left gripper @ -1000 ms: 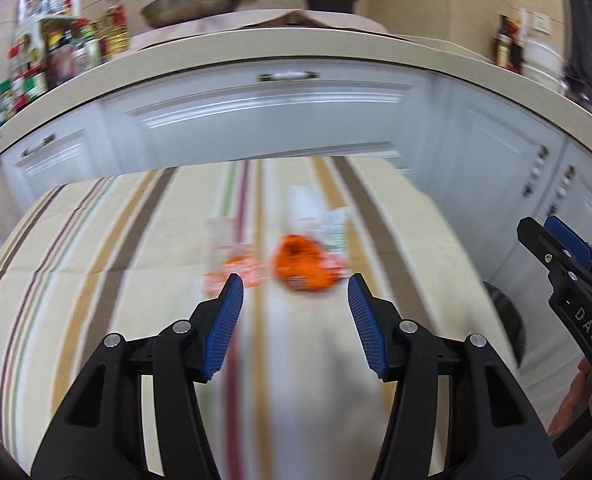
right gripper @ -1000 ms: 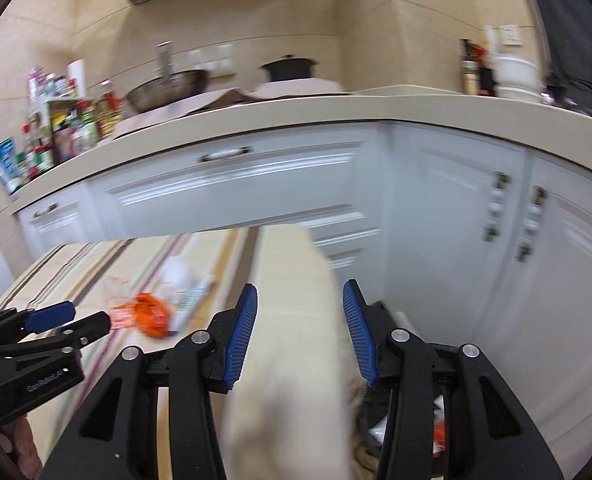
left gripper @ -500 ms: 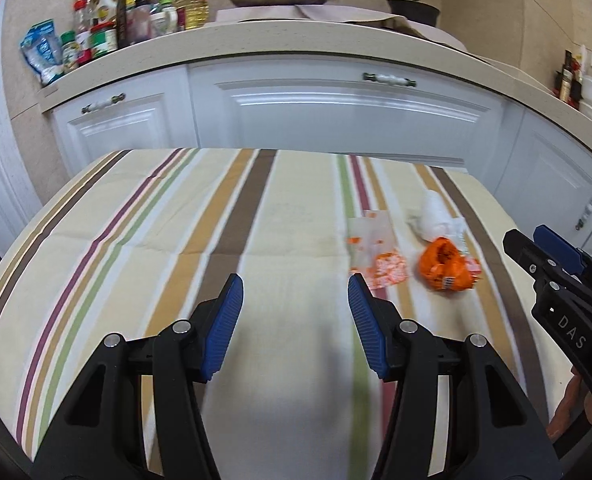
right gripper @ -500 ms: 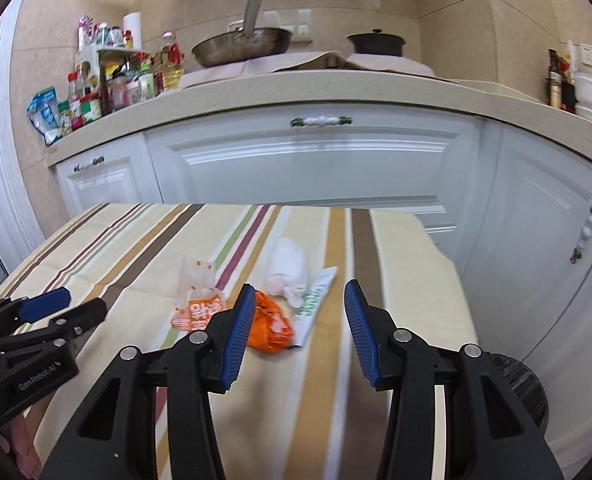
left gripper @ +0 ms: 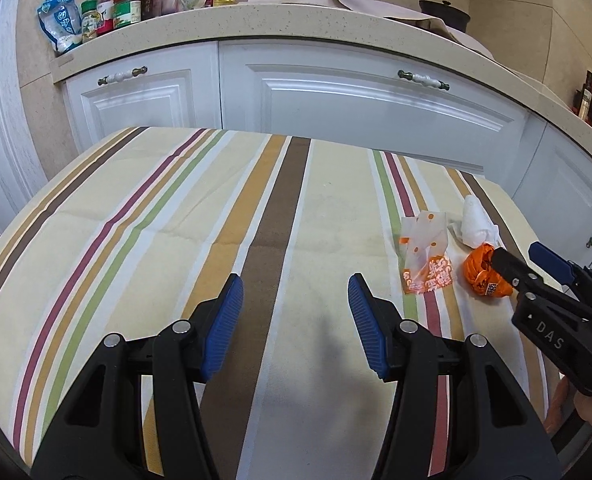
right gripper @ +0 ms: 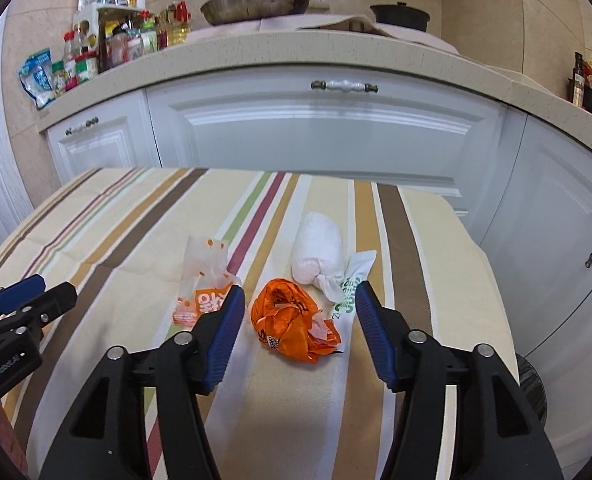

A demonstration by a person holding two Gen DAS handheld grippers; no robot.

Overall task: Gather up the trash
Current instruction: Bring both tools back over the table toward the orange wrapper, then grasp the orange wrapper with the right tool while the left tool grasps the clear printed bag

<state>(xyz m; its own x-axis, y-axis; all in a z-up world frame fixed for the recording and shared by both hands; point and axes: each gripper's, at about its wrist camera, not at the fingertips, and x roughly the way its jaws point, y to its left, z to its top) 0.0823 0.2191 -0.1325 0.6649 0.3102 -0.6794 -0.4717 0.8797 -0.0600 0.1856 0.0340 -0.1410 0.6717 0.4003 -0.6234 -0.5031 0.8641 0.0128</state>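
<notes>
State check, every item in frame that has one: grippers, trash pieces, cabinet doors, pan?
left gripper: open, nothing between jaws
right gripper: jaws opening, crumpled orange wrapper between them, not gripped
crumpled orange wrapper: balled up, on the tablecloth
orange-and-clear packet: flat, emptied
white tissue wad: rolled, one end twisted
green-printed sleeve: flat, partly under tissue
cabinet doors: shut
pan: on counter, upright

Both grippers tilt down over the table (left gripper: 135, 248): left gripper (left gripper: 296, 320) parted, empty; right gripper (right gripper: 298, 334) opening.
</notes>
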